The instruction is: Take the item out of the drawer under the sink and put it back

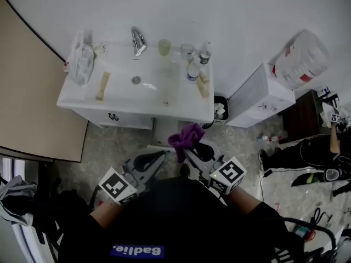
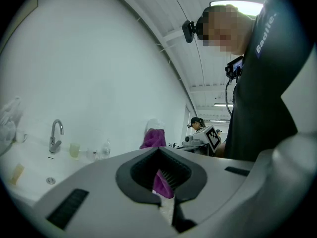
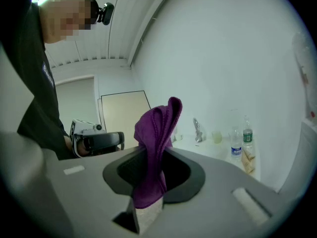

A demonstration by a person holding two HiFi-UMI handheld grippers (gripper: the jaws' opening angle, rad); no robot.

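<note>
right in front of the person, the right gripper (image 3: 148, 192) has its jaws pressed together on a purple cloth (image 1: 186, 136). it pinches the cloth low down, so a bunched fold stands above the jaws and a short tail hangs beneath. the left gripper (image 2: 166, 187) sits just beside it. its jaws are drawn close too, with a narrow strip of the same purple in their notch, so it seems to nip the hanging end.

the cloth is up in the air between the two tools, out in front of the cabinet front (image 1: 126, 118) below the sink (image 1: 118, 89). i can't make out from here whether a drawer stands open.

to my eye the cloth is light, limp and a bit grippy. it won't slip or break, but it will droop and could trail over a drawer edge. the gathered middle is the best place to hold it, with the loose ends tucked in.

further back, a faucet (image 1: 137, 40), a cup (image 1: 164, 47) and bottles (image 1: 193, 70) stand along the basin by the wall.
</note>
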